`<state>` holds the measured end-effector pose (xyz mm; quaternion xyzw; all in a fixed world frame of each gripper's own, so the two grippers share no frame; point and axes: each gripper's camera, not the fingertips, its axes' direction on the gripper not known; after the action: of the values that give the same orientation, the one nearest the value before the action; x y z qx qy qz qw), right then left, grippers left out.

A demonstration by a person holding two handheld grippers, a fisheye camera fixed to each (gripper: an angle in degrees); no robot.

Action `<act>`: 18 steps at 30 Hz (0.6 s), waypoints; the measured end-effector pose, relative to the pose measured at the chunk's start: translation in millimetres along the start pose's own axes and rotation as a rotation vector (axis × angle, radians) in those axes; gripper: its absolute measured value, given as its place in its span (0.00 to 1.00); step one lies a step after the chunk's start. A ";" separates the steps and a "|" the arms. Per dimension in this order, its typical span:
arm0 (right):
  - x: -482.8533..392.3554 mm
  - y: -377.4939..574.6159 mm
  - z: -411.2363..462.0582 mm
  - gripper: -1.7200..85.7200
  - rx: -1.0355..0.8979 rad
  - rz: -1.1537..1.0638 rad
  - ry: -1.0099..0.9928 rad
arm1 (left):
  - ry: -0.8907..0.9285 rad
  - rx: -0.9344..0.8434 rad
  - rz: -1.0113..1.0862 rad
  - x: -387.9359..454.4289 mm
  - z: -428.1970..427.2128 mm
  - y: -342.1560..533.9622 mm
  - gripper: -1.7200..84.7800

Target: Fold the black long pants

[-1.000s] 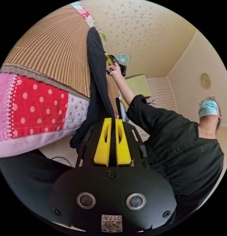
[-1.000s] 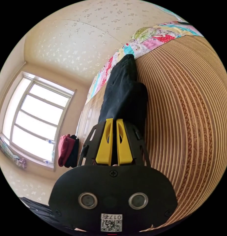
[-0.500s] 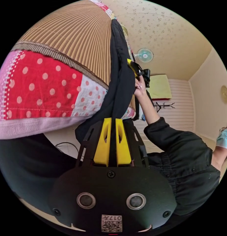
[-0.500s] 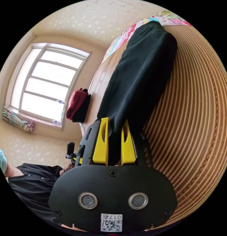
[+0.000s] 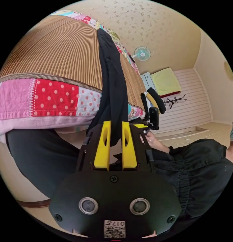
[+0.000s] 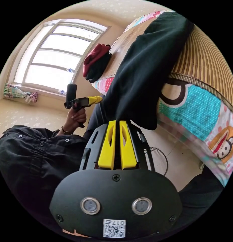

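The black long pants (image 5: 111, 83) lie stretched along a striped woven mat (image 5: 58, 50) on a bed, one end hanging over the patchwork quilt edge (image 5: 53, 98). My left gripper (image 5: 116, 122) has its jaws slightly apart, with that hanging end between them. In the right gripper view the pants (image 6: 144, 65) drape over the bed edge, and my right gripper (image 6: 117, 121) is shut on their lower edge. A hand holds the left gripper (image 6: 100, 99) against the pants' side. The right gripper (image 5: 139, 125) sits close beside the left one.
A red and black pile of clothes (image 6: 96, 60) lies farther along the bed near a window (image 6: 53, 53). The person's black shirt (image 5: 197, 171) and dark trouser leg (image 5: 45, 156) are close by. A cable (image 6: 159, 156) loops on the floor. A fan (image 5: 142, 53) stands against the wall.
Half a second ago the right gripper's jaws were spread; it has come down the pants to the bed edge and shut there. The left gripper's jaws have parted a little.
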<state>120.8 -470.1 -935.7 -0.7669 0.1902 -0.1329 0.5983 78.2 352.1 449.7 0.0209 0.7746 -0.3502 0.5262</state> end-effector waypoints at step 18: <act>-13.1 21.0 -27.3 0.05 -0.127 -0.228 -0.094 | 0.122 -0.121 0.197 39.9 106.2 -24.7 0.08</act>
<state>94.5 -492.4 -948.9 -0.8253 0.0814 -0.1516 0.5378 135.5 260.1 408.2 0.0866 0.8190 -0.2476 0.5103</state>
